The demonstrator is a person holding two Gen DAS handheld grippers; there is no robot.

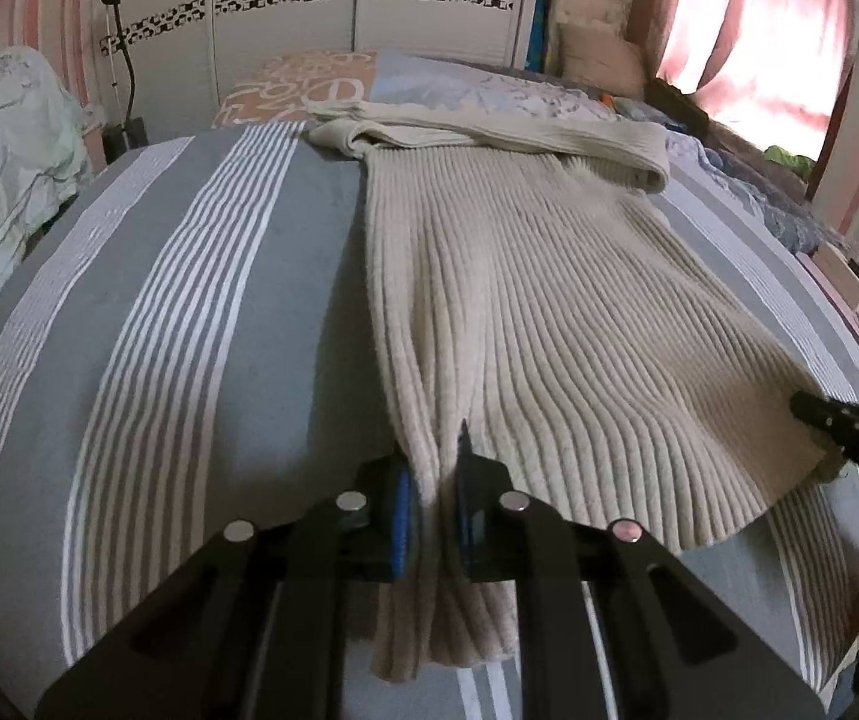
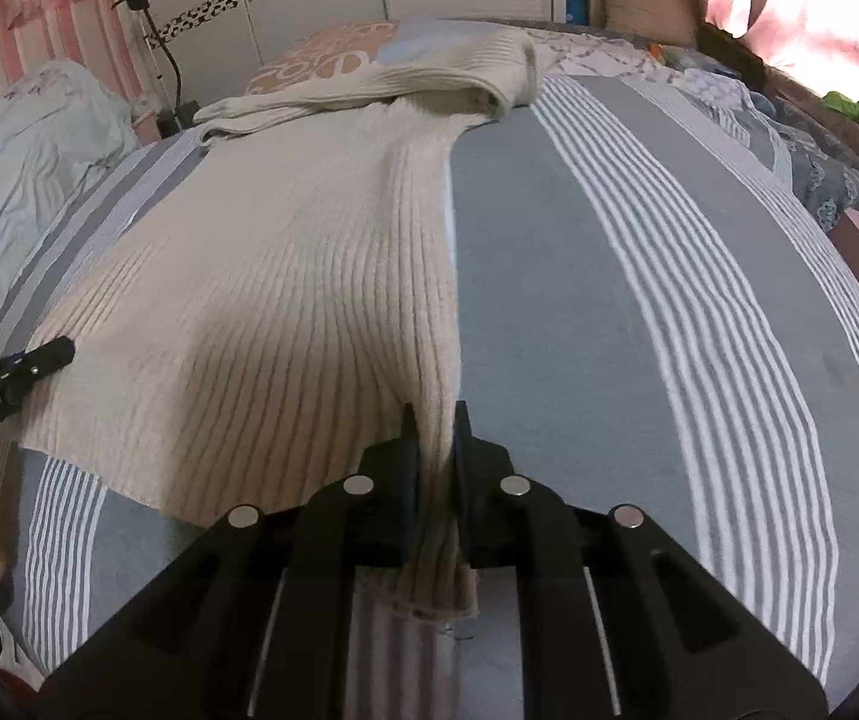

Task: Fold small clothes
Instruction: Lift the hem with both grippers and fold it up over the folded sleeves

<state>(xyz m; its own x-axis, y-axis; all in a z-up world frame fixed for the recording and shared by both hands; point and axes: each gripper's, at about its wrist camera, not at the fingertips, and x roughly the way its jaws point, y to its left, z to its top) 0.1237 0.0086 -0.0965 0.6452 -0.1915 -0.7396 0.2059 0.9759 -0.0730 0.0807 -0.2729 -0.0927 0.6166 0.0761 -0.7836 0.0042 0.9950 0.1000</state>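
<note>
Nearest, the left gripper (image 1: 435,516) is clamped on the near left corner of the beige ribbed sweater (image 1: 537,300), with the hem bunched between its blue-padded fingers (image 1: 401,531) and a tongue of knit hanging out below them. The right gripper (image 2: 434,474) is closed the same way on the near right corner, a short tail of hem showing under its jaws. Holding both hem corners at once probably serves to keep the bottom edge taut and level, so the body can be carried over in one even fold instead of sagging in the middle.

Between the two grips the sweater lies spread on the grey bed cover with white stripes (image 1: 189,330), ribs running away from the cameras. At the far end the sleeves (image 1: 519,135) are laid across the chest, likely tucked in so the garment is a plain rectangle for this fold.

Beyond the bed stand white wardrobe doors (image 1: 285,6), with pink curtains (image 1: 759,30) at the far right
</note>
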